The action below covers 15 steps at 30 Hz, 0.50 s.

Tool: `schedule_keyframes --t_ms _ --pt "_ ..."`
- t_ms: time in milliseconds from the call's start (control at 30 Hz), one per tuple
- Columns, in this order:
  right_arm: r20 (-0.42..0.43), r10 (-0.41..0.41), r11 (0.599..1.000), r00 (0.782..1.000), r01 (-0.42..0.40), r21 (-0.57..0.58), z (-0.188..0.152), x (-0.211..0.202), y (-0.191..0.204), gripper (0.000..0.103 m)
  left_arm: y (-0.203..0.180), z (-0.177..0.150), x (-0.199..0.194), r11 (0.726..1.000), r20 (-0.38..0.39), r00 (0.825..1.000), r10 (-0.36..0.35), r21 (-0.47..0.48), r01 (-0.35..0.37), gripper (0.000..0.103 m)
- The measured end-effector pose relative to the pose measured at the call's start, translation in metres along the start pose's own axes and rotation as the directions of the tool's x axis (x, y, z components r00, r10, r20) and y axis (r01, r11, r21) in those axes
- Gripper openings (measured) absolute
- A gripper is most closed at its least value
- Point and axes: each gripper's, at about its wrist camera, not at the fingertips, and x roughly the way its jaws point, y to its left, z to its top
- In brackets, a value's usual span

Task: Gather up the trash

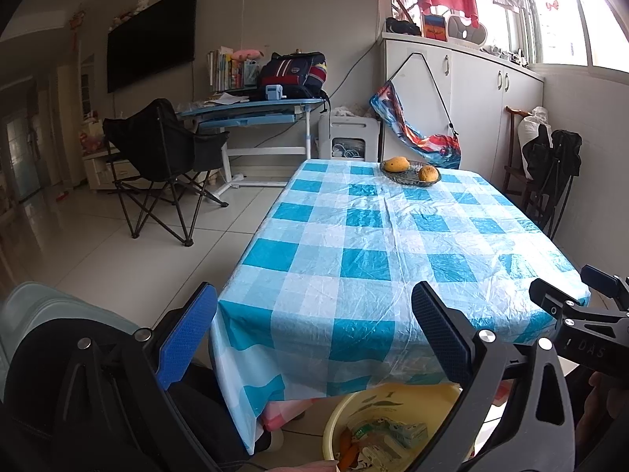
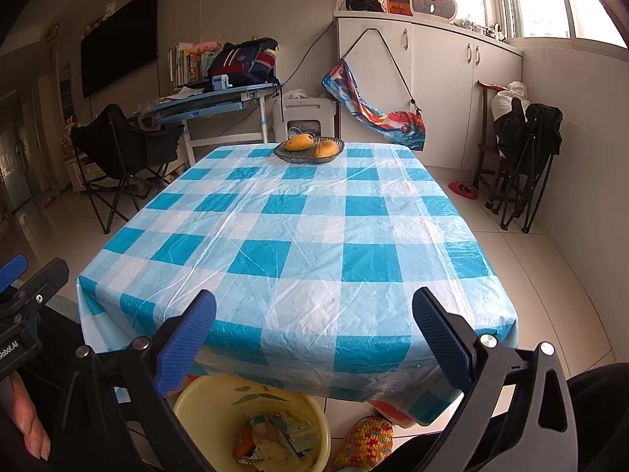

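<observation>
From the left wrist, our left gripper (image 1: 314, 338) has its fingers spread wide and empty above the yellow basin (image 1: 397, 401), where the trash (image 1: 393, 432) lies: cartons and wrappers, crumpled. From the right wrist, our right gripper (image 2: 314, 338) is equally wide; we should check the checkered surface (image 2: 298, 236), bare but for the fruit dish (image 2: 308, 149).

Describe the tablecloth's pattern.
Blue and white checks on the tablecloth, clearest in the right wrist view.

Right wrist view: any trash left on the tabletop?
No, the checked tablecloth carries only the fruit bowl at its far end, while the wrappers sit in the yellow bin on the floor.
</observation>
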Motion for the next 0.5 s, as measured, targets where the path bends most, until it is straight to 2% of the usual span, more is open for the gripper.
schedule_keyframes --t_ms 500 --pt "-0.015 0.007 1.000 1.000 -0.007 -0.009 -0.0031 0.0047 0.0006 0.096 -0.0003 0.0001 -0.0001 1.000 0.000 1.000 0.000 0.000 0.000 0.096"
